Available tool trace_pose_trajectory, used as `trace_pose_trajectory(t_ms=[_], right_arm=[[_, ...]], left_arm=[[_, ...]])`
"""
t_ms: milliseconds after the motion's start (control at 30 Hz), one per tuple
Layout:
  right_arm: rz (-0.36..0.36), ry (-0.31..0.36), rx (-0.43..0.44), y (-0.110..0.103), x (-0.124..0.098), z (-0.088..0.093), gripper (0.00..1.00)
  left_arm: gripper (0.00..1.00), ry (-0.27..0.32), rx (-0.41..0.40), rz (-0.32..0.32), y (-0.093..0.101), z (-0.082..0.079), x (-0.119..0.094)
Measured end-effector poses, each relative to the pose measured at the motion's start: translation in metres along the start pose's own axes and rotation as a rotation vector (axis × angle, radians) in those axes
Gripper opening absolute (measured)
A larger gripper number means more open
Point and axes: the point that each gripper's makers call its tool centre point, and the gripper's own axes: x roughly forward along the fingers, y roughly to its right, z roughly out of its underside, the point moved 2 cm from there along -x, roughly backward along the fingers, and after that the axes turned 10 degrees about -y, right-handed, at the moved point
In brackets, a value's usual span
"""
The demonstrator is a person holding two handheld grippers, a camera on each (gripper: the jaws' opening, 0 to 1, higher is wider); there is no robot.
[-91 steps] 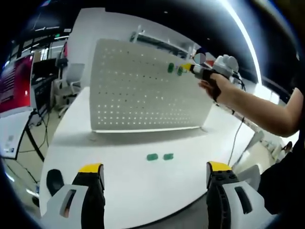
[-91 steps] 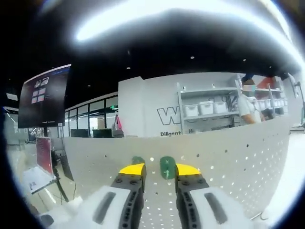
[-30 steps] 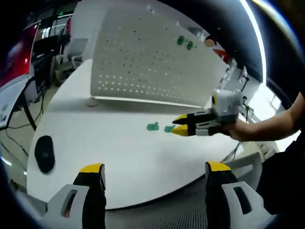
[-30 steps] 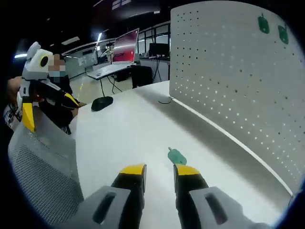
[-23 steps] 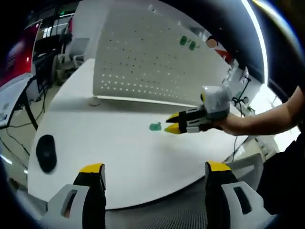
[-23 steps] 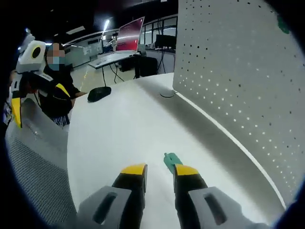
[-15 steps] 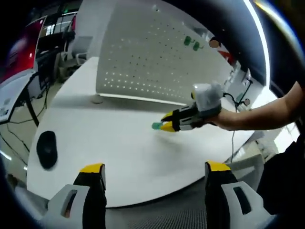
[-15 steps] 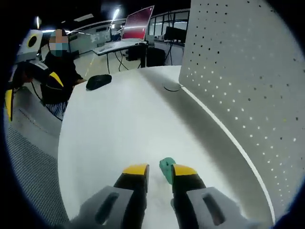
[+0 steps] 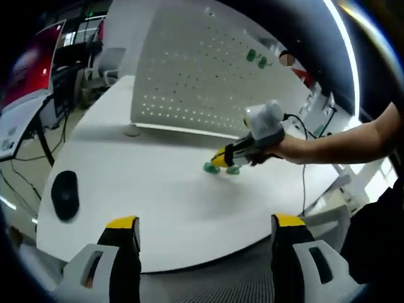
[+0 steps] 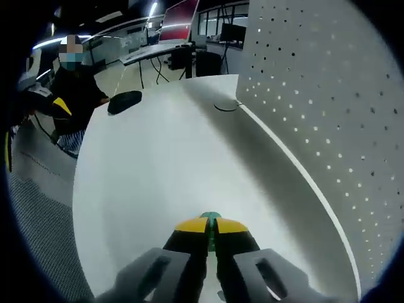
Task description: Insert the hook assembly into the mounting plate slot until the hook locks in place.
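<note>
The right gripper (image 10: 209,228) is clenched on a green hook (image 10: 209,217) down at the surface of the white desk (image 10: 158,158). Its yellow-tipped jaws are pressed almost together, with a thin sliver of green plastic pinched between them and a small green edge peeking out past the tips.

In the left gripper view, the same gripper (image 9: 222,160) reaches in from the right, held in a person's hand (image 9: 278,149), its tips lowered to the desk (image 9: 139,196) in the middle of the scene. Green pieces sit right at those tips: one (image 9: 209,168) just to the left of the jaws and another (image 9: 233,169) just to the right, both on the desk. Which of them is in the grip cannot be told from this view.

The left gripper (image 9: 201,228) hangs back at the near edge of the desk, released, its jaws spread wide apart with nothing between them, well apart from the hooks.

The white perforated mounting plate (image 9: 208,82) stands upright at the far side of the desk, with two green hooks (image 9: 255,58) already hung near its top right. In the right gripper view the plate (image 10: 322,107) rises along the right side. A black mouse (image 9: 65,195) lies on the left of the desk.
</note>
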Motion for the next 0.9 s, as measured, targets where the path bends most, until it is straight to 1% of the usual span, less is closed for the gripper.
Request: trace_pose_trajectory(t_ms=[100,233,467,567,700,900], right_arm=[[0.007,0.034,0.037,0.002,-0.006,-0.005,0.0],[-0.001,0.048,0.051,0.0,-0.011,-0.009,0.0],[0.017,0.127,0.094,0.003,-0.032,-0.024,0.0],[0.012,0.165,0.133,0.005,-0.042,-0.031,0.0],[0.027,0.234,0.174,0.009,-0.064,-0.04,0.0],[0.045,0.312,0.218,0.012,-0.093,-0.047,0.0]], left_arm=[[0.87,0.001,0.003,0.001,0.002,0.0,0.0],[0.87,0.005,0.012,0.0,0.004,-0.003,-0.002],[0.87,0.022,0.04,-0.006,0.006,-0.014,-0.007],[0.87,0.028,0.05,-0.007,0.008,-0.018,-0.008],[0.86,0.029,0.066,-0.007,0.011,-0.023,-0.008],[0.86,0.035,0.092,0.002,0.02,-0.031,-0.008]])
